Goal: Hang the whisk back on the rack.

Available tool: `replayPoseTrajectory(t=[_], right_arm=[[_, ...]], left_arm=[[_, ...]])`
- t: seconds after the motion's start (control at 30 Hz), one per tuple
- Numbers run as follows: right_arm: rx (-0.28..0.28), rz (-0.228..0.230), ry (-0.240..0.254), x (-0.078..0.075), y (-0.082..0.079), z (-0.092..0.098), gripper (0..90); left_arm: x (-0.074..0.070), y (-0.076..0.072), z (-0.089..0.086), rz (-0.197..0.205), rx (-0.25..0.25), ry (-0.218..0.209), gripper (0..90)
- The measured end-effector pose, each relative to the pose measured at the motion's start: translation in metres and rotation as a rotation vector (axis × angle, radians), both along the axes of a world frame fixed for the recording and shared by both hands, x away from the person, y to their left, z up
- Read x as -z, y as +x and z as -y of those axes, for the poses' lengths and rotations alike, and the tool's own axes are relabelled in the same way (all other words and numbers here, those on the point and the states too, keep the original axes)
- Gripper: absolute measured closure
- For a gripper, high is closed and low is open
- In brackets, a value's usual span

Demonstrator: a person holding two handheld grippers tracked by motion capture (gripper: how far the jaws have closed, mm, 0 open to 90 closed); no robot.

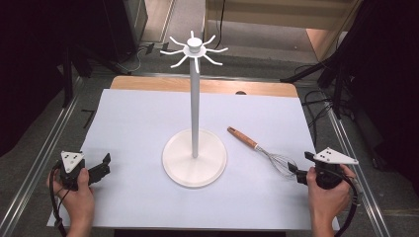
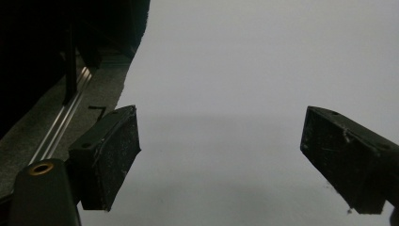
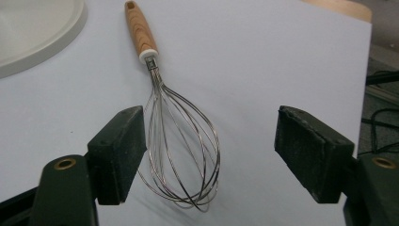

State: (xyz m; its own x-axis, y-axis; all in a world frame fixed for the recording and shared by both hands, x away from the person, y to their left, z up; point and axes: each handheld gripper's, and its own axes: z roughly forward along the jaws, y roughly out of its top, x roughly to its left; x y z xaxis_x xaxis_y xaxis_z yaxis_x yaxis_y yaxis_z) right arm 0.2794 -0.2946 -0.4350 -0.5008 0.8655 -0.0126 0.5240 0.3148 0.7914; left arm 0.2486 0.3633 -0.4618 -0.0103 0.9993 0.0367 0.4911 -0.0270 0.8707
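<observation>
Whisk [image 3: 181,141] flat on table, wires between parted right tongs [image 3: 211,155]; left tongs [image 2: 221,160] parted

White-covered table [image 1: 138,113] carries stand [image 1: 194,158], whisk [image 1: 262,149].

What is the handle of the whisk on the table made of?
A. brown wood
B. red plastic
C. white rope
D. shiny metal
A: the whisk has thin metal wires, but its handle is brown with a wood grain, as the right gripper view shows up close between the open jaws of the right gripper.
</observation>
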Motion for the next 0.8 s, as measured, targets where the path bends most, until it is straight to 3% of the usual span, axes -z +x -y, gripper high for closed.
replayPoseTrajectory(t=[0.07, 0.1, 0.17, 0.8], right_arm=[[-0.007, -0.013, -0.006, 0.0, 0.001, -0.001, 24.3], [-0.032, -0.047, -0.035, -0.001, 0.006, -0.005, 24.9], [-0.042, -0.065, -0.053, -0.003, 0.009, -0.009, 24.8], [-0.13, -0.159, -0.192, -0.013, 0.035, -0.031, 30.1]], left_arm=[[0.0, 0.0, 0.0, 0.0, 0.0, 0.0, 12.9], [0.0, 0.0, 0.0, 0.0, -0.001, 0.001, 12.9], [0.0, 0.0, 0.0, 0.0, 0.0, 0.0, 13.0], [0.0, 0.0, 0.0, -0.002, 0.001, -0.004, 13.1]])
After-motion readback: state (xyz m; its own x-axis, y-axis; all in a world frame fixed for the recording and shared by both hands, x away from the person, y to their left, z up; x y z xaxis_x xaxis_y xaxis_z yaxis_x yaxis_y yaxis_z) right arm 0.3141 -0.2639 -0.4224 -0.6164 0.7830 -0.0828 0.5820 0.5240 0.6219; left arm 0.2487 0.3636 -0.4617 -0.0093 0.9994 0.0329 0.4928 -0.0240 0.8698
